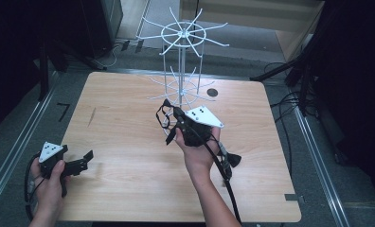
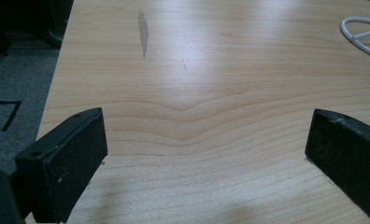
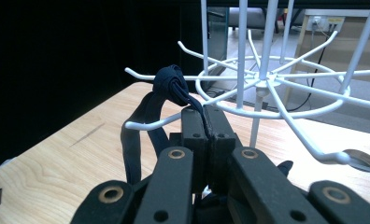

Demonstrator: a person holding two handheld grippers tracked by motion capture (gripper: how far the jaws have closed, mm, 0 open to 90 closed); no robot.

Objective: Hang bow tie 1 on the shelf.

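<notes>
Right gripper (image 3: 206, 123) pinches dark band (image 3: 171, 84) (looped over rack prong (image 3: 148, 123)).

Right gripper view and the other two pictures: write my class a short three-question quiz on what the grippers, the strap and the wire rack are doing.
1. True or false: the right gripper has its jaws closed on the dark fabric strap with a knot.
2. The strap's knot sits beside which thing? A) the white wire hook rack B) a table corner C) the left gripper
3. In one word, how do the left gripper's jaws stand over the light wooden table?

Key: 1 true. 2 A. 3 open.
</notes>
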